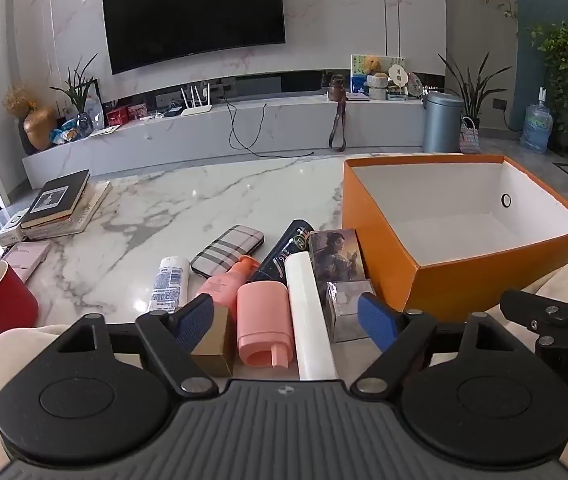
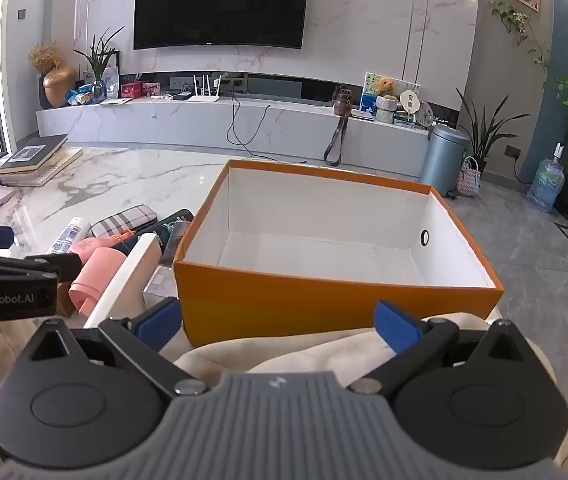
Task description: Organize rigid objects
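- Left hand-held gripper (image 1: 287, 318) is spread wide and holds nothing; it sits low at the near edge of the marble surface (image 1: 204, 200), with the clutter between and beyond its blue pads.
- Right hand-held gripper (image 2: 278, 322) is also spread wide and empty, facing the near wall of the orange box (image 2: 335, 304) over a beige cloth (image 2: 284, 352).
- Items to sort are packed close together left of the orange box (image 1: 483, 280): pink pump bottle (image 1: 264, 328) lying down, white roll (image 1: 307, 316) just beside it on the right, silver box (image 1: 347, 308) and a picture box (image 1: 333, 254) against the orange wall.
- Behind those: a second pink bottle (image 1: 230, 280), a dark tube (image 1: 284, 252), a plaid case (image 1: 228, 250), a white labelled tube (image 1: 170, 280); a brown carton (image 1: 214, 340) sits by the left pad.
- The box interior is white with nothing seen inside; there is a ring hole in the right wall.
- Only the left view shows the red cup (image 1: 2, 300) at the left edge, the pink flat box (image 1: 28, 258) and the silver and picture boxes clearly.
- Book stack (image 1: 62, 204) at far left, well apart from the clutter.
- The right view shows the whole box floor and the water jug (image 2: 545, 184) on the floor; the left gripper's arm blocks part of the clutter there.
- The TV (image 2: 220, 4) is on the wall in both views, with the grey bin (image 2: 441, 158) by the TV bench.
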Demonstrator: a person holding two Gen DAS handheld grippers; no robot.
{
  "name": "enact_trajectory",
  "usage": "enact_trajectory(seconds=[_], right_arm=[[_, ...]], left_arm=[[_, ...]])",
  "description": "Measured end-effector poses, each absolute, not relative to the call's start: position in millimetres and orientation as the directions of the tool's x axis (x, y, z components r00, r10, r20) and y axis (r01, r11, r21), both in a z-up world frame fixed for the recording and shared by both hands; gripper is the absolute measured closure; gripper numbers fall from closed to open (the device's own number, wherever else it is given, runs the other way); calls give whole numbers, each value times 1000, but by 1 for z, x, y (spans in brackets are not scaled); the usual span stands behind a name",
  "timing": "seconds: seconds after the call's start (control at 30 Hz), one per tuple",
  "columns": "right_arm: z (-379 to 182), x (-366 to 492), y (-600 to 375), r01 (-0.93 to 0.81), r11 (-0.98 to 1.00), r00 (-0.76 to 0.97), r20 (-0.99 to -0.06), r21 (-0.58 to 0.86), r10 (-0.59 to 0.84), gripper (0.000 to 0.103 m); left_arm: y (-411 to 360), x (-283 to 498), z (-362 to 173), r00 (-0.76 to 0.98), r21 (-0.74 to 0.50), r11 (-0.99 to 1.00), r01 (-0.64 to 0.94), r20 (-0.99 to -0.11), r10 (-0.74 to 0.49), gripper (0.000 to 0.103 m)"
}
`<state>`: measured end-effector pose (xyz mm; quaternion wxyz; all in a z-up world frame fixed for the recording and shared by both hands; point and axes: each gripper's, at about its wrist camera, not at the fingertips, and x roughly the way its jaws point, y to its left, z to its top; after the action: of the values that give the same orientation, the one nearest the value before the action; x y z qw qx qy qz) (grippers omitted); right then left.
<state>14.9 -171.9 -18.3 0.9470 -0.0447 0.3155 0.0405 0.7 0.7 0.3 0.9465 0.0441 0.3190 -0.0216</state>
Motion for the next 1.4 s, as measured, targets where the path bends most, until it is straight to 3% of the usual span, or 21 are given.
enact_trajectory(seconds=[0.2,1.4], right_arm=[[-19,16,-171,-108,992,794,-606,-61,49,2],[-21,17,-173,-98,994,793,-608,-59,42,2]], left_arm=[[10,1,2,806,39,997,67,-592,-31,15],[2,-7,9,813,46,996,82,-580,-40,15]])
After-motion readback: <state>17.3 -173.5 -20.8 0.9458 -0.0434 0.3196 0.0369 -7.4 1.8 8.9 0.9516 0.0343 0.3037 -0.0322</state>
